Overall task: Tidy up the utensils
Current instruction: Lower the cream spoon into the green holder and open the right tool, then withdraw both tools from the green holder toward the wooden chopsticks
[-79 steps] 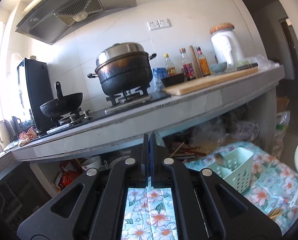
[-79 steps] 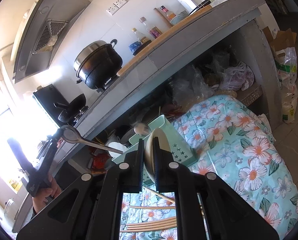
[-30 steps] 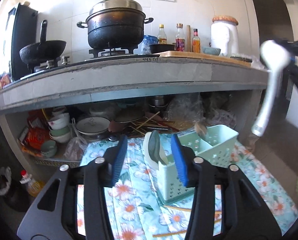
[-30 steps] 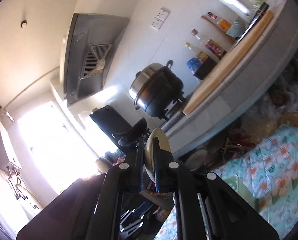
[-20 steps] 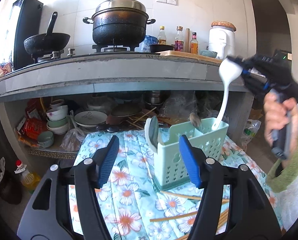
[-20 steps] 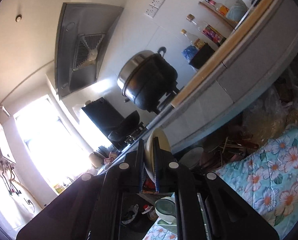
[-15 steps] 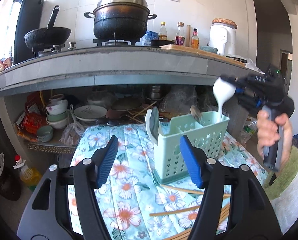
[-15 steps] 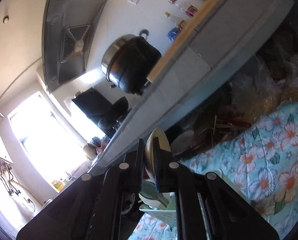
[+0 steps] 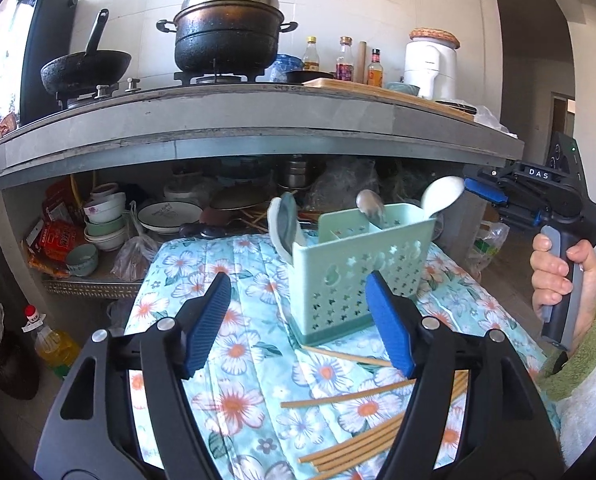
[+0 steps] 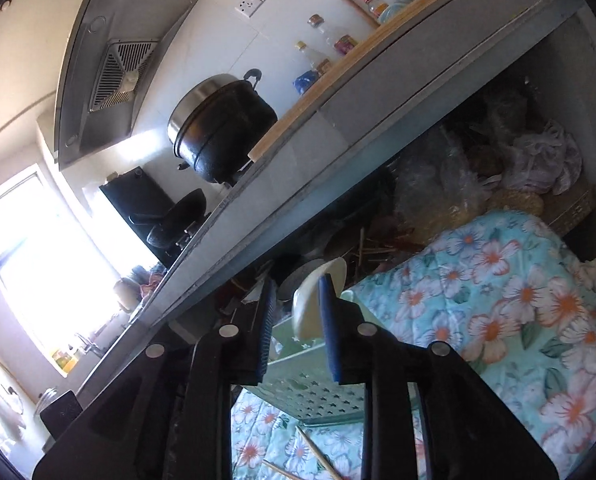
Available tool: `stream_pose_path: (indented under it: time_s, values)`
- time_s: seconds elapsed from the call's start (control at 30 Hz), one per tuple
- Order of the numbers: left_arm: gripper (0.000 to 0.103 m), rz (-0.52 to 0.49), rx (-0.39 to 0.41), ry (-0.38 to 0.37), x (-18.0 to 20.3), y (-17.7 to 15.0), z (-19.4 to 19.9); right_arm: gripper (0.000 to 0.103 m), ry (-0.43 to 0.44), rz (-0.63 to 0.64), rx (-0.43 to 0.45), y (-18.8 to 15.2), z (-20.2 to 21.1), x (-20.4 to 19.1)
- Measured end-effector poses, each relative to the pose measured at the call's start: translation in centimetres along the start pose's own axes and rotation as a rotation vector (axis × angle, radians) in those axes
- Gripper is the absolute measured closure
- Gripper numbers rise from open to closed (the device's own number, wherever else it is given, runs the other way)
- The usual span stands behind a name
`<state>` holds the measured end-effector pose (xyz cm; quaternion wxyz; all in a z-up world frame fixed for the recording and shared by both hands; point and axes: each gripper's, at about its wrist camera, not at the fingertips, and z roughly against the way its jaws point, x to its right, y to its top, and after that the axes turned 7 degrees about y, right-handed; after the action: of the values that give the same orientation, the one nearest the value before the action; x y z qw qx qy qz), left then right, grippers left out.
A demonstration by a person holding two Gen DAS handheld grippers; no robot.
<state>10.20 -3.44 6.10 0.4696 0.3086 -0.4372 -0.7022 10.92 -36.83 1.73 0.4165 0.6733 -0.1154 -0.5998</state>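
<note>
I am opening my right hand-held gripper [image 10: 296, 322] around the white spoon [image 10: 317, 300] in the green caddy [image 9: 361, 268]; my left hand-held gripper [image 9: 299, 322] is widening, empty.

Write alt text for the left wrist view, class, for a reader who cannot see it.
A mint-green utensil caddy stands on a floral cloth, holding three spoons, ahead of the empty left gripper, whose jaws are opening. At right, a hand holds the right gripper beside a white spoon in the caddy. Chopsticks lie loose on the cloth.
</note>
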Motion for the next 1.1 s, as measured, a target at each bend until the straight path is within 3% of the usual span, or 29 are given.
stream_pose_path:
  time_s: [0.2,0.4,0.57,0.7,0.83,1.0,1.1]
  values:
    - [0.036,-0.012,-0.014,-0.018,0.8,-0.5,0.4,0.072,-0.074,0.069,-0.022,-0.4,1.8,-1.4]
    - [0.036,-0.013,-0.036,-0.05,1.5,-1.3,1.0,0.07,-0.119,0.058,-0.034,-2.1,4.7,-2.1]
    - [0.036,-0.044,-0.101,-0.099,3.3,-3.3,0.8,0.059,-0.229,0.07,-0.151,-6.7,7.1,-2.6]
    - [0.036,-0.028,-0.152,-0.131,4.6,-4.5,-0.1,0.059,-0.355,0.075,-0.284,-11.4,8.8,-2.3]
    - [0.036,0.095,-0.256,-0.18,4.5,-4.7,-2.5,0.059,-0.43,0.032,-0.361,-14.8,10.6,-1.7]
    - [0.045,0.416,-0.441,-0.259,1.7,-4.9,-8.4,0.059,-0.432,-0.034,-0.393,-16.5,11.6,-1.3]
    - [0.053,0.59,-0.546,-0.246,0.2,-5.9,-11.7,0.059,-0.43,-0.031,-0.409,-16.6,11.7,-1.7]
